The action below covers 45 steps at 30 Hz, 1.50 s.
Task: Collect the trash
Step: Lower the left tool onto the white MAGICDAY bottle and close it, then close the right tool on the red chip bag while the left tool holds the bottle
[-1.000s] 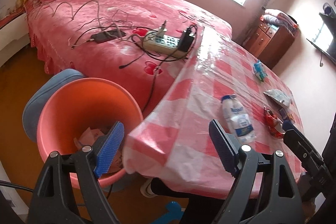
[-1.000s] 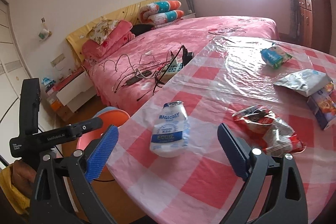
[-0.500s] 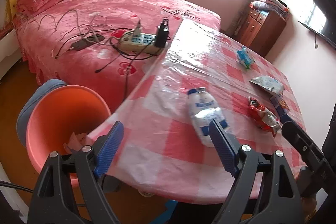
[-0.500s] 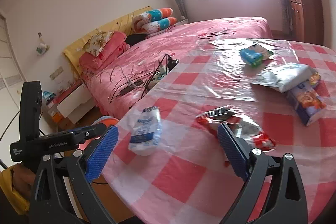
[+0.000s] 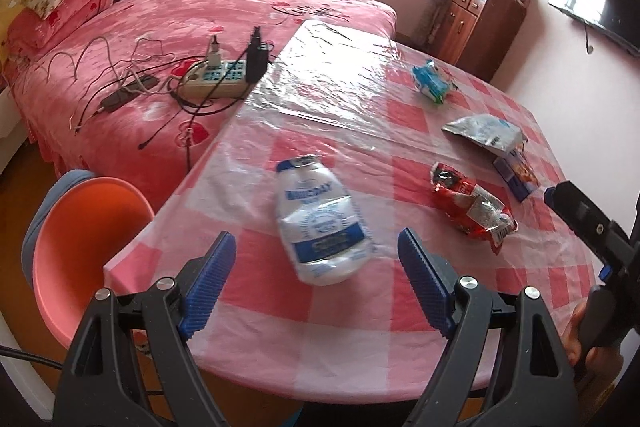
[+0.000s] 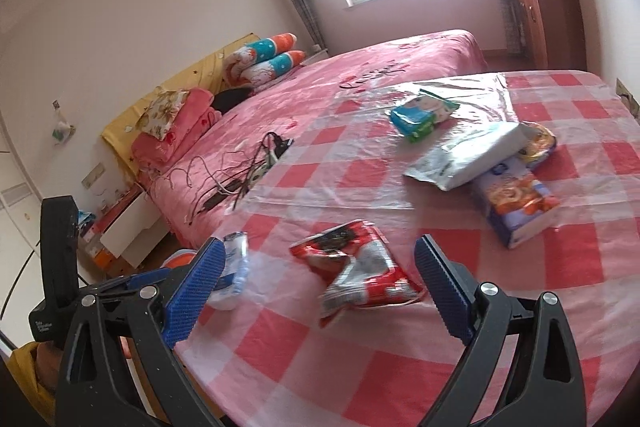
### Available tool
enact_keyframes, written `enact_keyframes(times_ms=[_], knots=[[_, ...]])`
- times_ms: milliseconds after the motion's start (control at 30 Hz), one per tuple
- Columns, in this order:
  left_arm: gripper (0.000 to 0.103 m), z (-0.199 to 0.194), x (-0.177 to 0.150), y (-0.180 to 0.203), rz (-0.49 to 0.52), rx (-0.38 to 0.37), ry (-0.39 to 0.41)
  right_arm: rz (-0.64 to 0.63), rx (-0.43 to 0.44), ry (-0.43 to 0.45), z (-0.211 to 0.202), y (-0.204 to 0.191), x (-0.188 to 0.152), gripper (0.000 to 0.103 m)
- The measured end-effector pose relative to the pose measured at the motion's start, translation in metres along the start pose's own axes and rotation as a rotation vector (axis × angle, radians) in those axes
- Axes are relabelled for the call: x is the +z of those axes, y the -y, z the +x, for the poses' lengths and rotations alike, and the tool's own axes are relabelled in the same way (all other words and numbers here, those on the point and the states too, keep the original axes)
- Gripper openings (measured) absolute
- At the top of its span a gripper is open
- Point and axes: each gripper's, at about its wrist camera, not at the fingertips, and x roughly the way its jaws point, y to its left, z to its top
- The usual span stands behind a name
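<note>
A white and blue pouch (image 5: 320,223) lies on the pink checked table (image 5: 320,323), just ahead of my open, empty left gripper (image 5: 316,287). A red crumpled wrapper (image 6: 356,269) lies just ahead of my open, empty right gripper (image 6: 316,291); it also shows in the left wrist view (image 5: 472,211). Farther back lie a carton (image 6: 516,207), a silver bag (image 6: 468,159) and a teal packet (image 6: 420,113). An orange bin (image 5: 80,251) stands on the floor left of the table.
A pink bed (image 5: 160,39) with a power strip (image 5: 216,79) and tangled cables adjoins the table's left side. A wooden cabinet (image 5: 480,15) stands at the back right. The other gripper's body (image 5: 588,227) shows at the right edge of the left wrist view.
My left gripper has swung right, from over the orange bin to facing the white pouch. My right gripper has shifted right, from the pouch to the red wrapper.
</note>
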Motion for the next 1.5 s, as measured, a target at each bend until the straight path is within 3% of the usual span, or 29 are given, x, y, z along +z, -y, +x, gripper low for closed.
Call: enact_keyframes(times_ms=[300,767,1067,1300,1500], knots=[[0.084,0.023,0.004,0.014,-0.013,0.008,-0.051,-0.009,0.01,-0.077,0.015,0.01,0.001,0.094],[0.083,0.047,0.016,0.022,-0.009,0.126,-0.067,-0.045,-0.016,-0.206,0.053,0.02,0.0,0.094],[0.072,0.061,0.016,0.019,-0.024,0.147,-0.1,-0.073,0.013,-0.266,0.072,0.02,0.002,0.094],[0.063,0.063,0.018,0.019,-0.027,0.169,-0.08,-0.092,0.016,-0.292,0.079,0.017,0.0,0.094],[0.062,0.064,0.019,0.018,-0.024,0.168,-0.067,-0.112,0.006,-0.306,0.083,0.014,0.0,0.094]])
